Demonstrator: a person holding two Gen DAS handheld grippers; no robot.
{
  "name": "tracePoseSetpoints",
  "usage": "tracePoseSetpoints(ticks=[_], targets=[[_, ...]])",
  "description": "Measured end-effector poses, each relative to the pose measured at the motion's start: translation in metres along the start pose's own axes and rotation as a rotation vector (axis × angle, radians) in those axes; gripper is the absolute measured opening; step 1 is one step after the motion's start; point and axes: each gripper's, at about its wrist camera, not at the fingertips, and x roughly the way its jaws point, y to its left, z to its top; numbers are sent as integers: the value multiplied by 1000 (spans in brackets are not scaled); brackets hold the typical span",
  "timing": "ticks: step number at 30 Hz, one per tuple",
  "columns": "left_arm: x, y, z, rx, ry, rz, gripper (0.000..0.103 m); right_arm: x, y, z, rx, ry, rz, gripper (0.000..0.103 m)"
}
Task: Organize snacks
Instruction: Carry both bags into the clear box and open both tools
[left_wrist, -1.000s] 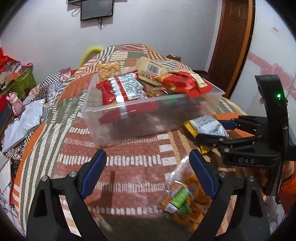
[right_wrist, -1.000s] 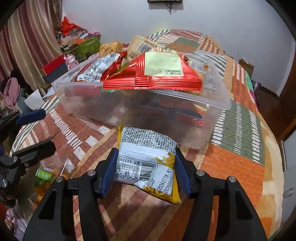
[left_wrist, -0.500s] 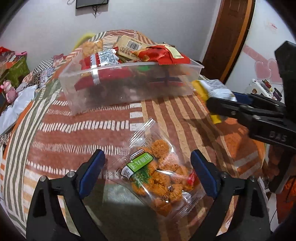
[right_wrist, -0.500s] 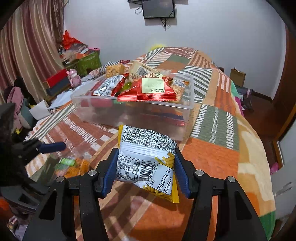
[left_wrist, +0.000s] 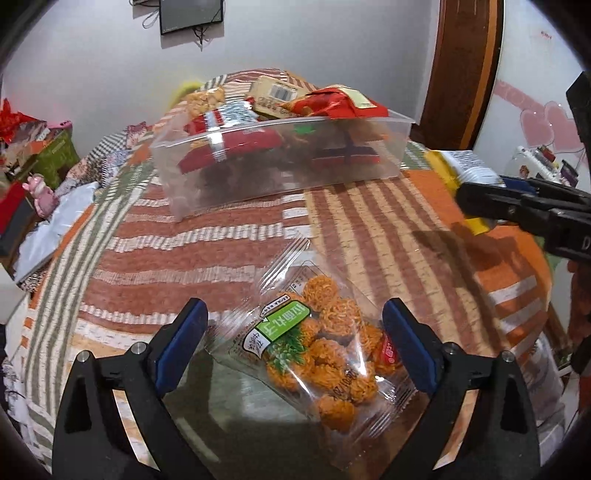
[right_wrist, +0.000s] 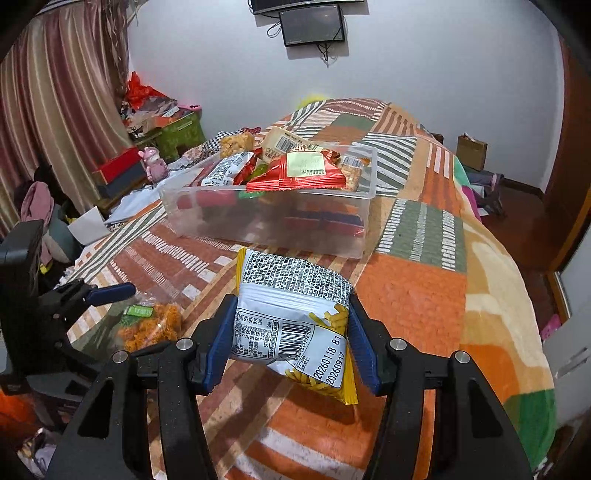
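Patchwork bed, clear packet lying diagonal

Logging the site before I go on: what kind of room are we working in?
Most likely a bedroom in a home: the snack bin sits on a bed's patchwork blanket, with curtains at the side and a wall-mounted screen.

Orange fried balls fill a clear bag with a green label, a silver and yellow packet shows black print, and the blanket has orange, green and brown striped patches.
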Motion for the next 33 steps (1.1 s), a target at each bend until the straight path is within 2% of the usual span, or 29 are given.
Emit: tracePoseSetpoints(ticks=[4,6,9,12,13,15,19,21,27,33], targets=[[-6,12,-5,-20,-16,71,99,-2,-1,-3,3,-1,3,54],[-6,19,-8,-47,-10,78,101,-2,0,-5,1,0,6,54],[-3,29,-14,-109,10,47,101,-1,2,-7,2,4,13,54],[7,43,-20,-211,39,-35,98,0,5,-8,2,7,22,54],[7,44,-21,-221,34,-37,96,0,5,-8,2,8,25,54],[3,41,-21,-208,16,-40,76,2,6,-9,-1,11,28,54],[0,35,-17,-176,17,-49,67,4,8,-7,0,13,34,54],[-2,35,-14,-173,16,-65,47,4,9,-5,1,8,40,54],[-1,38,1,-169,5,-65,44,4,13,5,-4,-16,52,54],[-13,39,18,-138,-59,-57,43,5,17,19,-19,-45,58,54]])
